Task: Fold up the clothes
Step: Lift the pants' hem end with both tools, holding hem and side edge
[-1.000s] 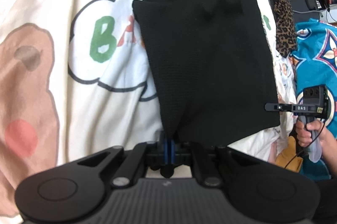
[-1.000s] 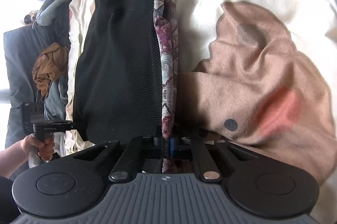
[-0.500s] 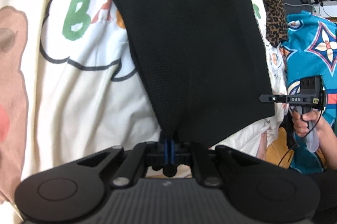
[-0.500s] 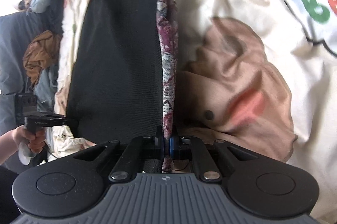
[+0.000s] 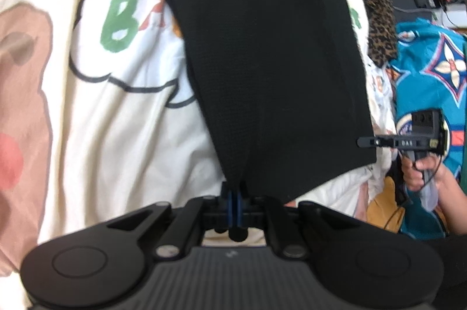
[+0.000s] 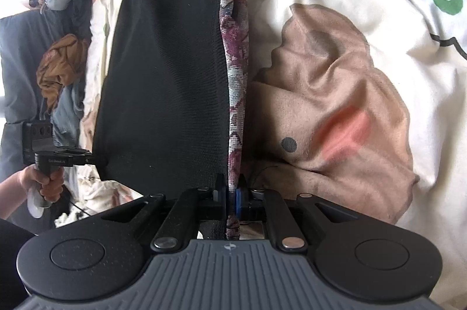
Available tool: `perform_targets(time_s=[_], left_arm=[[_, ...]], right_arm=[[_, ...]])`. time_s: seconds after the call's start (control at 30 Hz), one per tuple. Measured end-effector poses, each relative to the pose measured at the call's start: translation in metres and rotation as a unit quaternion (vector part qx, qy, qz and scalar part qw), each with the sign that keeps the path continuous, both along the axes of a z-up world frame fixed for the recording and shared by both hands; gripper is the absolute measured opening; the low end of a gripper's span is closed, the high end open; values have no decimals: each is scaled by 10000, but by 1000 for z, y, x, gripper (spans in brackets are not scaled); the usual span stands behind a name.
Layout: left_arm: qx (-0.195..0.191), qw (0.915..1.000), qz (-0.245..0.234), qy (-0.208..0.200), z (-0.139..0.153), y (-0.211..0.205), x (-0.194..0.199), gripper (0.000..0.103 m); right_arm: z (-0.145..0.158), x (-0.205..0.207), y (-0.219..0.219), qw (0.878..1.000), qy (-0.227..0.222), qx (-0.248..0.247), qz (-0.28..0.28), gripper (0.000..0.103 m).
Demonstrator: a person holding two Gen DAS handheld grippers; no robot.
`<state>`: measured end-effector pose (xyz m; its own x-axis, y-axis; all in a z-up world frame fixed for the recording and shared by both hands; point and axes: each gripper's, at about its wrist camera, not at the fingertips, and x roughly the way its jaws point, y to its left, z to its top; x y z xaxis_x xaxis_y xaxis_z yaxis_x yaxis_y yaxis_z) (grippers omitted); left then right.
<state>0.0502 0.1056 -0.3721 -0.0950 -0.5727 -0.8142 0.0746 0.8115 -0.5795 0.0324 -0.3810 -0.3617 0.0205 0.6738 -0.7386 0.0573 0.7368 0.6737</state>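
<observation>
Over the cream cartoon blanket (image 5: 122, 135) on the bed, one black garment (image 5: 277, 70) hangs stretched between two grippers. Left gripper (image 5: 234, 193) has its jaws pinched tight on one lower corner; right gripper (image 6: 232, 193) is clamped on the other, along a patterned trim (image 6: 235, 53). I'd judge this fold barely started: the cloth is lifted and spread, not yet laid down or doubled. Beyond the blanket's edge several other clothes wait, among them one leopard-print piece (image 5: 379, 12) and one teal patterned piece (image 5: 432, 70).
</observation>
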Motion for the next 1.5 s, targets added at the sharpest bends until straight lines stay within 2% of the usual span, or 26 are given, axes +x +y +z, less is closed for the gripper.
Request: perform_targets(time_s=[0.1,0.2,0.27,0.37,0.7,0.93,1.0,1.03,1.13,1.17,1.5], left_arm=[[-110,9997,206,-8,-7,1,-4,6],[-204,9989,418,-99,-10,7,-9,14],[-256,9983,495,-164,-10,10,-10,26],[-387,9975,557,-204,-12,14,-9,35],[-810,9941,664,-295,-20,20,-7,40],[-1242,9900,644,-157,-34,24,-5,36],[-1286,9898,598,-110,-37,24,-4,26],[-1299,9895,624,-47,-38,27,-5,15],[-1406,9878,675,3,-37,35,-11,8],[-1427,9876,658,-21,-34,37,-13,6],[-1598,9853,459,-393,15,39,-25,4]], right_arm=[[-1,-3,1,9999,-93,-51,-81,6],[-2,-8,-2,9995,-189,21,-260,7],[-4,-11,-7,9989,-188,73,-432,8],[-8,-13,-13,9980,-179,139,-593,11],[-18,-9,-6,9974,-183,281,-645,16],[-23,-13,-10,9964,-138,431,-710,16],[-25,-13,-10,9963,-125,455,-721,17],[-25,-13,-10,9963,-130,466,-710,16],[-23,-15,-10,9965,-176,504,-641,6],[-22,-17,-10,9967,-197,510,-599,5],[5,-28,-5,9960,-460,720,-253,4]])
